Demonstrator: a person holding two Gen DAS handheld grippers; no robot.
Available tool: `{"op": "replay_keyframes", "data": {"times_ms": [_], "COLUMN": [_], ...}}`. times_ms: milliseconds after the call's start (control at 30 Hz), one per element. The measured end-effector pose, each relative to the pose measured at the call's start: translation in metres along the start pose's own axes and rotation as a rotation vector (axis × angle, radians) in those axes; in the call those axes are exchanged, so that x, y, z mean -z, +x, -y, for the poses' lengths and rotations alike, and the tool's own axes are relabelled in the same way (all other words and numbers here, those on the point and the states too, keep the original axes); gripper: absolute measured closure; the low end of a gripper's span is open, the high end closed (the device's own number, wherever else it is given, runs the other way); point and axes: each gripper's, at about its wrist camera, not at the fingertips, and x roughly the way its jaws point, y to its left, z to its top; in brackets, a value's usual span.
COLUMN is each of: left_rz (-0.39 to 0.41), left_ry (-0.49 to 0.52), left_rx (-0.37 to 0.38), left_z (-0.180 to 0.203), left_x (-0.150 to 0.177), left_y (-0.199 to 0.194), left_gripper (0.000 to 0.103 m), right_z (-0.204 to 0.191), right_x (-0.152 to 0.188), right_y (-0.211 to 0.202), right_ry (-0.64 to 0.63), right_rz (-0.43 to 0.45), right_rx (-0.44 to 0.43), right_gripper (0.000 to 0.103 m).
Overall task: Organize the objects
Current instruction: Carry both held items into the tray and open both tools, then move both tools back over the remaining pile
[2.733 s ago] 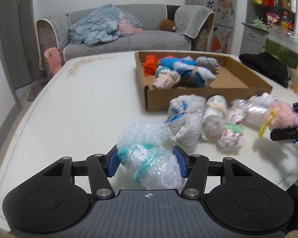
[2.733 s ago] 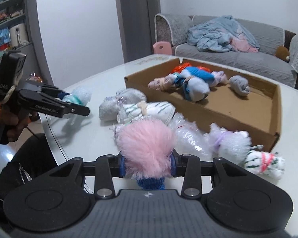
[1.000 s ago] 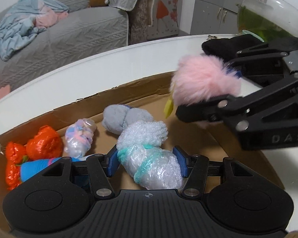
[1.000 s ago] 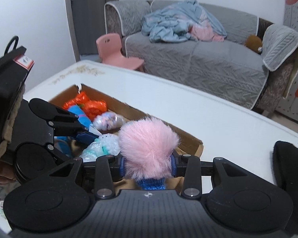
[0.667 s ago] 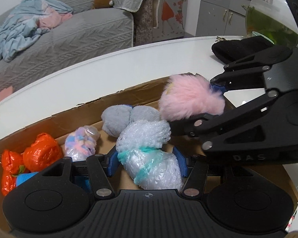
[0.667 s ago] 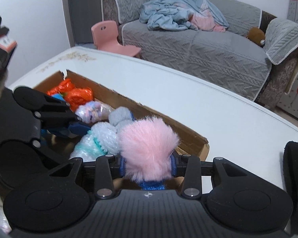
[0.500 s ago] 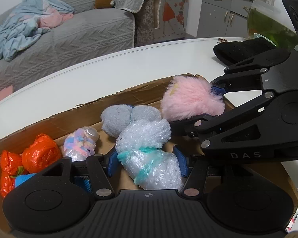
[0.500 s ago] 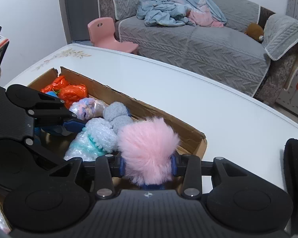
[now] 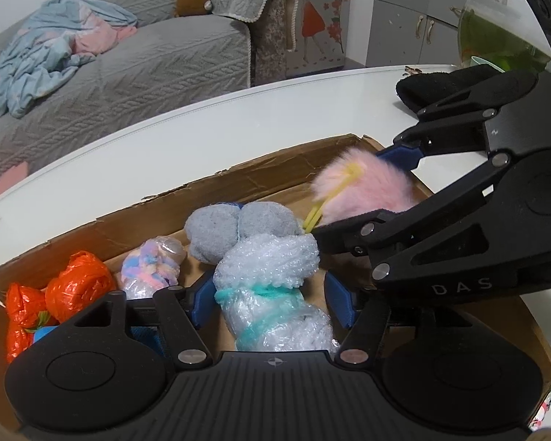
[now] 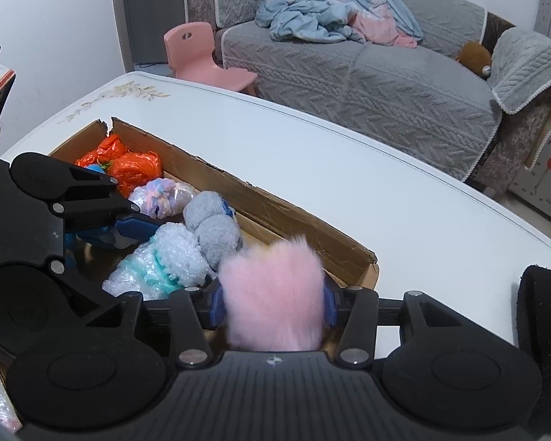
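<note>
A shallow cardboard box [image 9: 238, 183] [image 10: 275, 205] sits on the white table. My left gripper [image 9: 272, 301] is open over the box, and a bubble-wrap bundle tied with teal string [image 9: 275, 290] [image 10: 161, 268] lies loose between its blue pads. My right gripper [image 10: 272, 307] has opened too, and the pink fluffy pom-pom [image 10: 272, 301] [image 9: 363, 187] with a yellow loop sits blurred between its pads above the box's right end. The two grippers are side by side.
In the box lie a grey sock ball [image 9: 238, 226], a pastel wrapped bundle [image 9: 150, 268] and orange wrapped bundles [image 9: 77, 286]. A black cloth [image 9: 455, 81] lies on the table at right by a glass bowl [image 9: 496, 33]. A grey sofa [image 10: 367, 66] stands behind.
Both grippers carried their items from the table to above the box and lowered. Both pairs of pads have just spread, so the bubble-wrap bundle and the pom-pom are coming free.
</note>
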Motion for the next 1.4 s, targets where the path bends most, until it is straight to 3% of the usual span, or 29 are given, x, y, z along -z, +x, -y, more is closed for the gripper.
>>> {"op": "replay_keyframes", "data": {"times_ms": [567,700,1400], "left_rz": [0.015,0.038,0.082], "left_ry": [0.018,0.012,-0.06], "left_rx": [0.011,0.023,-0.013], "left_z": [0.005,0.005,-0.022], "left_x": [0.0,0.004,0.036], "left_y": [-0.021,-0.039,-0.106], "left_gripper": [0.025,0.017,0.017], "right_z": [-0.003,-0.007,-0.041], "right_x": [-0.002,0.001,0.009], "right_y": [-0.012,-0.025,-0.057], "right_ry": [0.003,0.009,-0.027], "right_rz": [0.014,0.037,0.061], "right_rx": [0.006,0.009,-0.01], "right_gripper": [0.055,0.051,0.045]}}
